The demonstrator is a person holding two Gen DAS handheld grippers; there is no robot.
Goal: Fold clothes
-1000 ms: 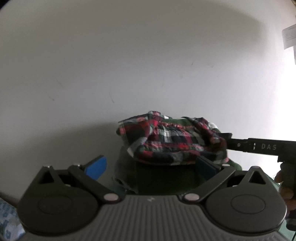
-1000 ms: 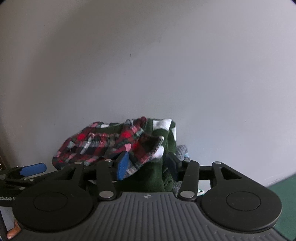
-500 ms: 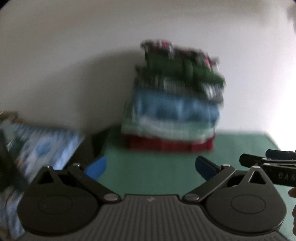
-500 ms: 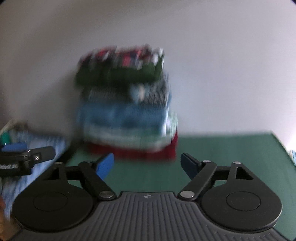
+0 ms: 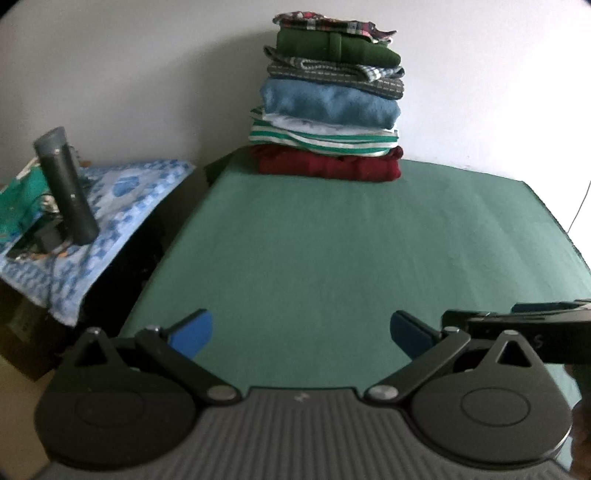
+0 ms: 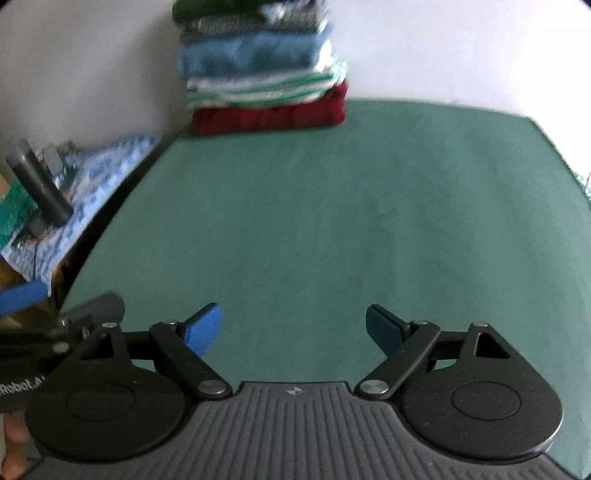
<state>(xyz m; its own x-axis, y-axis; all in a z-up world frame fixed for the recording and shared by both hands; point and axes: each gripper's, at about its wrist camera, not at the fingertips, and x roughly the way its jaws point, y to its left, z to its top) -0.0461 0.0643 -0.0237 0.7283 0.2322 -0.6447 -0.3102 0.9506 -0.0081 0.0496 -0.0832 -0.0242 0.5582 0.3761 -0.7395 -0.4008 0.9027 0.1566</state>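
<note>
Left wrist view first: the left gripper [image 5: 301, 330] hangs low over the near edge of the green table [image 5: 351, 251], its blue-tipped fingers [image 5: 192, 332] spread wide with nothing between them. Off to its right, the tip of the right gripper [image 5: 517, 314] pokes into view, level with it and just beside it.

From the right wrist camera, the right gripper [image 6: 293, 328] is likewise splayed wide and empty over the near part of the table [image 6: 332, 221]; the left gripper [image 6: 44, 314] shows at the left edge, and a bit of the person's hand [image 6: 13, 443] sits under it in the near left corner.

Well apart from both tools, at the far edge of the table against the white wall [image 5: 129, 74], stands the stack of folded clothes [image 5: 328, 107]: a red piece at the bottom, then green-and-white stripes, a thick blue one, a grey checked one, a dark green one, and a plaid shirt [image 5: 332, 24] lying on top. The pile leans a little but stays upright.

Left of the table, lower down, a blue-and-white patterned cloth [image 5: 110, 206] covers a side surface, and a dark cylinder [image 5: 66, 177] stands tilted on it among some small clutter I can't make out.
</note>
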